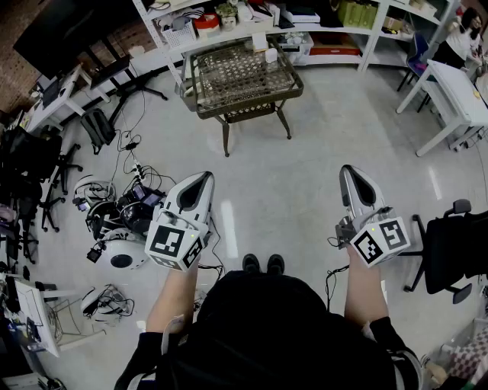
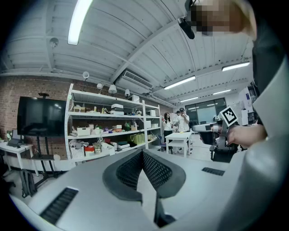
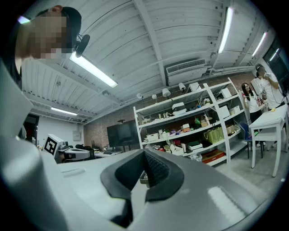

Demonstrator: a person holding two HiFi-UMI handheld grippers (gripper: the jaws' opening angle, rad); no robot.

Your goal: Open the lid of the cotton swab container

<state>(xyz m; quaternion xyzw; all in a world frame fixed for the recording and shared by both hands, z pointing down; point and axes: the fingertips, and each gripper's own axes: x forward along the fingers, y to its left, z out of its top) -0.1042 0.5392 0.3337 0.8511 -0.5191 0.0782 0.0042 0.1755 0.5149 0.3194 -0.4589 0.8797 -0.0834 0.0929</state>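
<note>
A small white container [image 1: 271, 55] stands on the far side of the wicker-topped table [image 1: 200, 91], well ahead of me; whether it has a lid is too small to tell. My left gripper [image 1: 204, 177] is held at waist height over the floor, pointing toward the table, its jaws closed together on nothing. My right gripper [image 1: 349, 169] is level with it on the other side, also shut and empty. The left gripper view shows that gripper's jaws [image 2: 142, 153] meeting, with the right gripper [image 2: 224, 124] off to the side. In the right gripper view its jaws [image 3: 145, 151] touch as well.
White shelving [image 1: 229, 23] full of boxes runs along the back wall behind the table. A white desk [image 1: 457, 95] and a black office chair [image 1: 454, 255] are at the right. Cables and gear [image 1: 114, 221] lie on the floor at the left, beside black chairs [image 1: 30, 183].
</note>
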